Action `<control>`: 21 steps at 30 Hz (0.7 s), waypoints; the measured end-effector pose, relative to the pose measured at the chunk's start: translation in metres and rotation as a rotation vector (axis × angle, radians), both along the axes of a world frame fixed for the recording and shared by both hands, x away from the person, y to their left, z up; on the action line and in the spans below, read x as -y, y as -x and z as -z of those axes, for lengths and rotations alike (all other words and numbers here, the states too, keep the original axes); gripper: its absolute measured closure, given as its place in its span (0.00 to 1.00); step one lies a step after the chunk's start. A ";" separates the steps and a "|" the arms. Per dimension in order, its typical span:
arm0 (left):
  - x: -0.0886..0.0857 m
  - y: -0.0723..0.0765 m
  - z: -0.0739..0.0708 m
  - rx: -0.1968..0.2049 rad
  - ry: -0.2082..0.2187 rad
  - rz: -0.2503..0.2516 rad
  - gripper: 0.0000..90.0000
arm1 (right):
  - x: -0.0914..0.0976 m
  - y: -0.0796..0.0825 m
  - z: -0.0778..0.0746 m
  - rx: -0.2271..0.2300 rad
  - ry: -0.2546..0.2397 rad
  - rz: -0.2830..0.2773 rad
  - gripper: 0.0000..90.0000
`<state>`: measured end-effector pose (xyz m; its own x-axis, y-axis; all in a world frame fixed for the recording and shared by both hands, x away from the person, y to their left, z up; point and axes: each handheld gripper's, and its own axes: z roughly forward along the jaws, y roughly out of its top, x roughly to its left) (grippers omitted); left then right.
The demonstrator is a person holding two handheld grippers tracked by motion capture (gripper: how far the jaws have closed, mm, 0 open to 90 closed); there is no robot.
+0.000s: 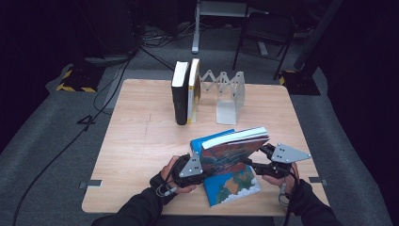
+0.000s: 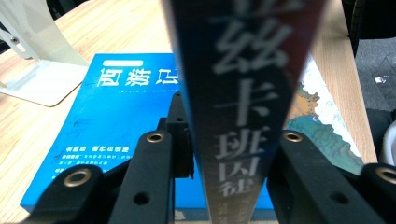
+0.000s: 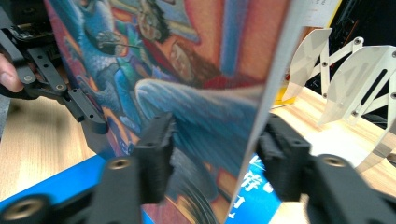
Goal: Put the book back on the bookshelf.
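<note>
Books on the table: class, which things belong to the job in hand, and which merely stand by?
In hand: illustrated book, left gripper, right gripper.
Standing by: blue book, two upright books, metal bookend rack.

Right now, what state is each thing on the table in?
Illustrated book: lifted, tilted, gripped at both ends.
Blue book: flat on the table, closed.
Two books: upright, side by side.
Bookend rack: expanded, right part empty.
Left gripper: jaws shut on the spine end.
Right gripper: jaws around the page edge.
</note>
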<state>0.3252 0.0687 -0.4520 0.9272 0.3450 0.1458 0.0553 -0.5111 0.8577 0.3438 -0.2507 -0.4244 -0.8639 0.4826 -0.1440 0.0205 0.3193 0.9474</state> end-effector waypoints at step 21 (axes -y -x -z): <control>-0.007 0.002 -0.036 -0.006 0.239 -0.043 0.67 | 0.000 0.006 -0.002 0.043 0.020 0.005 0.67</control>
<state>0.3232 0.0760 -0.4158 0.9116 0.4080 0.0498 0.0782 -0.2910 0.9535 0.3382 -0.2510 -0.4227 -0.8541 0.4839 -0.1906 -0.0185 0.3380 0.9410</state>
